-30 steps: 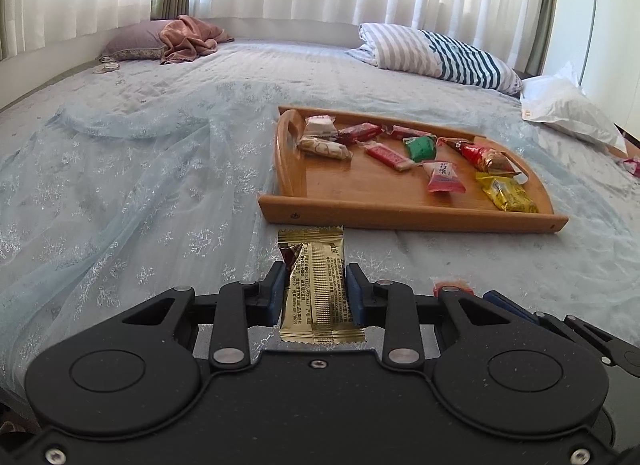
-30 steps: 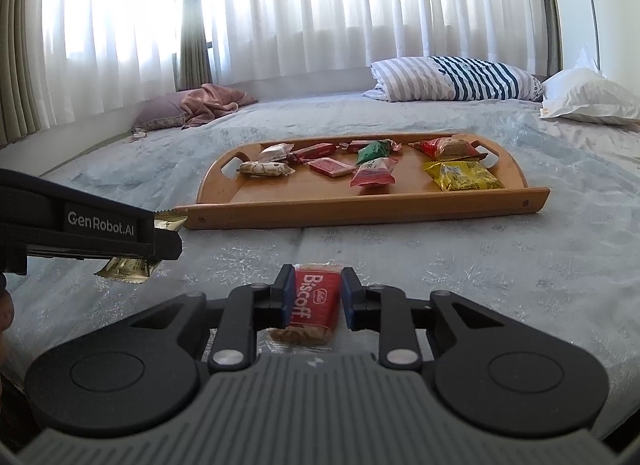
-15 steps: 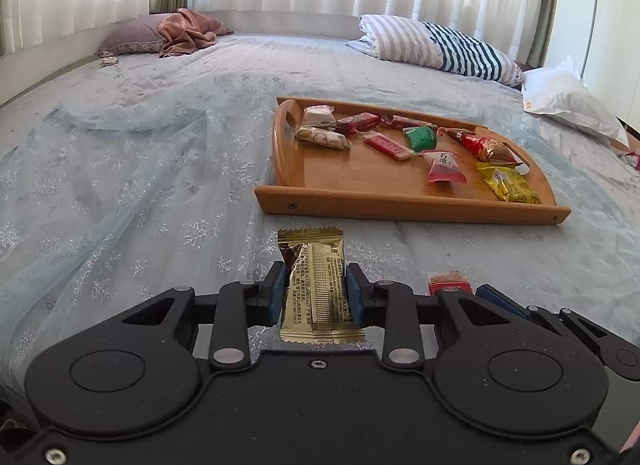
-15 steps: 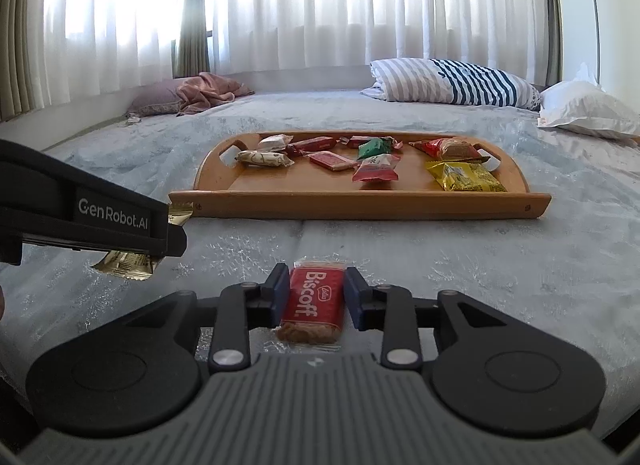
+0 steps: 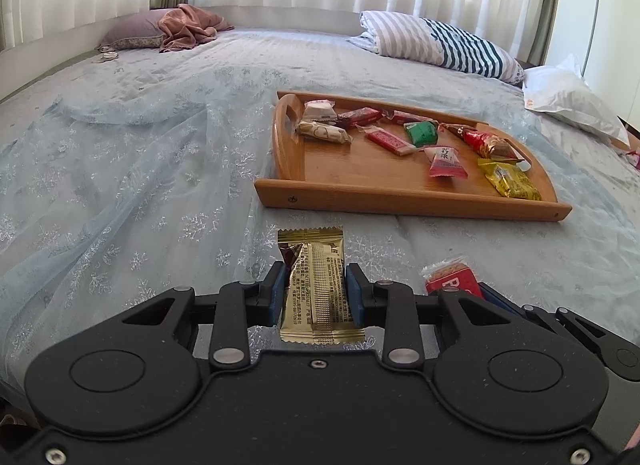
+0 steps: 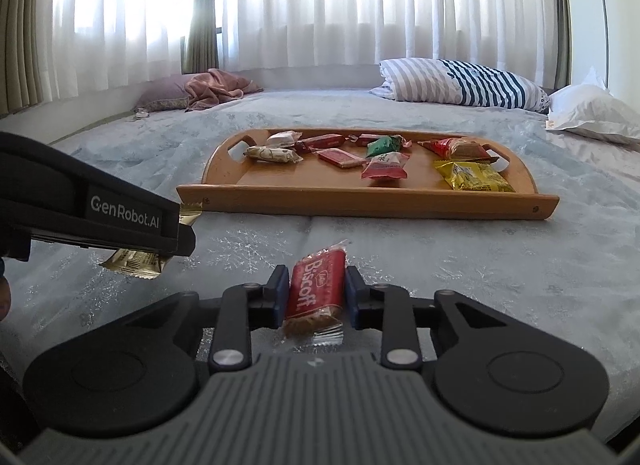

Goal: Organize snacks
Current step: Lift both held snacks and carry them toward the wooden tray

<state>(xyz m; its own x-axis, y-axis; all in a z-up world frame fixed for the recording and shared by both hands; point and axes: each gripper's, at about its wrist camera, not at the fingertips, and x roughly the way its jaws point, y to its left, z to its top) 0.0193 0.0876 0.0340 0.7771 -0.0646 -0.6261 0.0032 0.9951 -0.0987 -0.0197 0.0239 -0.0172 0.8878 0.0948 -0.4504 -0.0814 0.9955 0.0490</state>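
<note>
My left gripper (image 5: 316, 285) is shut on a gold snack packet (image 5: 314, 285) and holds it above the bedspread, short of the wooden tray (image 5: 360, 193). My right gripper (image 6: 316, 291) is shut on a red Biscoff packet (image 6: 316, 291), also short of the tray (image 6: 360, 207). The tray holds several wrapped snacks, among them a green one (image 5: 420, 133) and a yellow one (image 5: 510, 181). In the right wrist view the left gripper (image 6: 182, 239) shows at the left with the gold packet (image 6: 134, 261). In the left wrist view the Biscoff packet (image 5: 450, 279) shows at the right.
The tray lies on a pale blue bedspread (image 5: 120, 185). A striped pillow (image 5: 440, 45) and a white pillow (image 5: 576, 105) lie behind and to the right of it. A purple pillow with a pink cloth (image 5: 188, 27) lies at the far left, under curtained windows.
Both grippers have risen and moved a little toward the tray, each still holding its packet. The snacks on the tray have not moved.
</note>
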